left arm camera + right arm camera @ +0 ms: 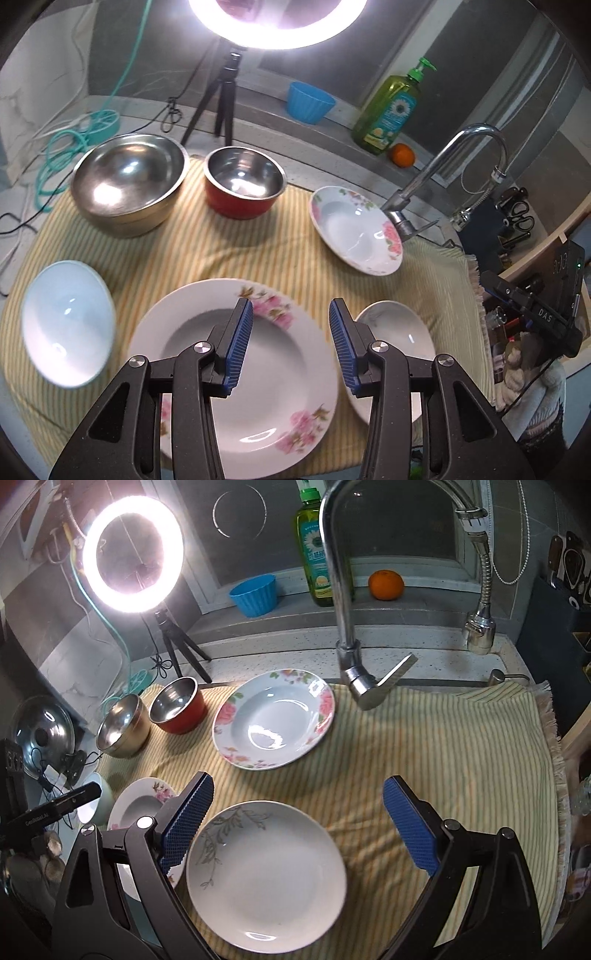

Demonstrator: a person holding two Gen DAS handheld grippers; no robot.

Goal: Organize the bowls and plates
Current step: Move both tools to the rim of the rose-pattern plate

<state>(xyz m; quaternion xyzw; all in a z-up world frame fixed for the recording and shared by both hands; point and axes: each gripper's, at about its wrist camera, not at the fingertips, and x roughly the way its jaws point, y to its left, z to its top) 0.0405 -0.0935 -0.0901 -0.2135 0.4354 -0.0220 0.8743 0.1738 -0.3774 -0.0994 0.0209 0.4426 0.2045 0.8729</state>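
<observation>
Spread singly over a striped cloth on the worktop, nothing stacked yet, so likely laid out for sorting: plates to go with plates, bowls with bowls. Far left, a big steel bowl just beside a red bowl with a steel lining; near left, a white bowl well apart from those two. Far right, under the tap, a rose-rimmed plate lying flat. Nearest, a large plate with pink flowers, and just right of it a smaller plate with a grey leaf sprig, rims close or slightly overlapping; cannot tell which from either view. Left gripper hovering above the large flowered plate, jaws moderately apart and gripping nothing, the plate's right half showing through the gap, its far rim just beyond the tips. Right gripper poised over the leaf-sprig plate, jaws spread wide and empty, the plate lying below and between them, its far rim about level with the blue pads. Probably held high and open like this to pick a first piece without knocking a neighbour. Behind the cloth, on the sill: a blue cup, a green soap bottle, an orange; a bright ring lamp on a small tripod at far left.
</observation>
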